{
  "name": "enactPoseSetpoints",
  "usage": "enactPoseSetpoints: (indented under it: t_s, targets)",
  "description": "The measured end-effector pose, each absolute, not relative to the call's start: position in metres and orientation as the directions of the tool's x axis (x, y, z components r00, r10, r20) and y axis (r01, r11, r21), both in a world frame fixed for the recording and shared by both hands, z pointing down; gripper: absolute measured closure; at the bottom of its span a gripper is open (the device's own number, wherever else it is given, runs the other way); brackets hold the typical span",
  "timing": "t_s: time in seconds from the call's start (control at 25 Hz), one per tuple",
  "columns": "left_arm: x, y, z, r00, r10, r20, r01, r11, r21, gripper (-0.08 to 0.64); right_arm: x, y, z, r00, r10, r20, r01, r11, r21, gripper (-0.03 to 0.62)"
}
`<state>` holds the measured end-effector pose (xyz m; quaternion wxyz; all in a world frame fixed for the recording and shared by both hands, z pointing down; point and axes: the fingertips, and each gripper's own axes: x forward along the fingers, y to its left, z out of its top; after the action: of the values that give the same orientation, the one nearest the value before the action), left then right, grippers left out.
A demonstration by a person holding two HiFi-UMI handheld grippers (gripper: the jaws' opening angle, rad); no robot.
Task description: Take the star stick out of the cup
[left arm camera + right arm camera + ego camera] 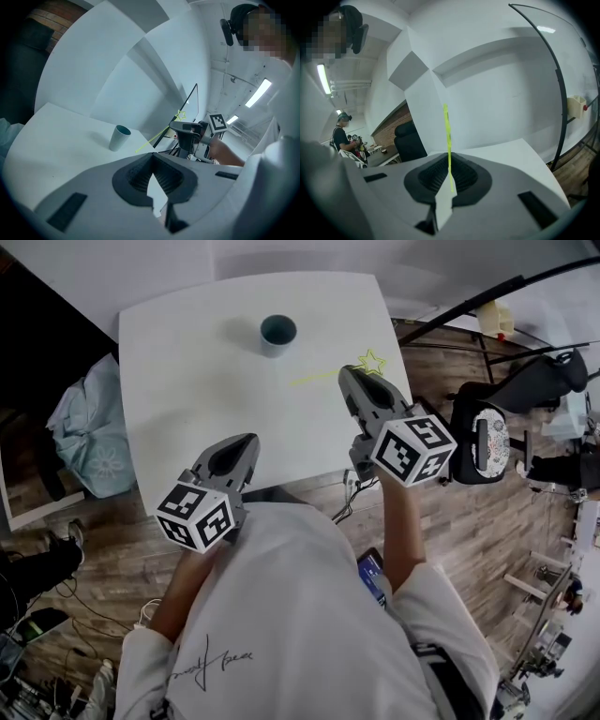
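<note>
An empty blue-grey cup (278, 332) stands upright at the far middle of the white table (187, 381). The yellow-green star stick (319, 377) is outside the cup, held level above the table's right side with its star (372, 362) beside my right gripper (346, 372), which is shut on it. In the right gripper view the stick (447, 136) rises out of the shut right gripper (449, 164); the star is hidden there. My left gripper (250, 440) hovers at the near table edge, shut and empty. The left gripper view shows its jaws (152, 161), the cup (119, 137) and the stick (152, 139).
A black office chair (483, 437) stands right of the table on the wooden floor. A pale bundle of cloth (94, 427) lies left of the table. Cables and clutter sit at the lower left. A person stands far off (343, 133).
</note>
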<state>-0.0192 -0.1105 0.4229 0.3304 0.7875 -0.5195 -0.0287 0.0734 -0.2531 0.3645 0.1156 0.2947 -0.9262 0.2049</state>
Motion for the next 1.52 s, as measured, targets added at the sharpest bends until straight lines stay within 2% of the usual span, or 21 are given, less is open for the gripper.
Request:
enactPoseSetpoints:
  t_s: [1.52]
  targets:
    - [-0.002, -0.107, 0.425, 0.493, -0.815, 0.303, -0.789, -0.273, 0.55, 0.557, 0.107, -0.204, 0.405, -0.784, -0.457, 0.42, -0.602, 0.724, -0.335, 0.568]
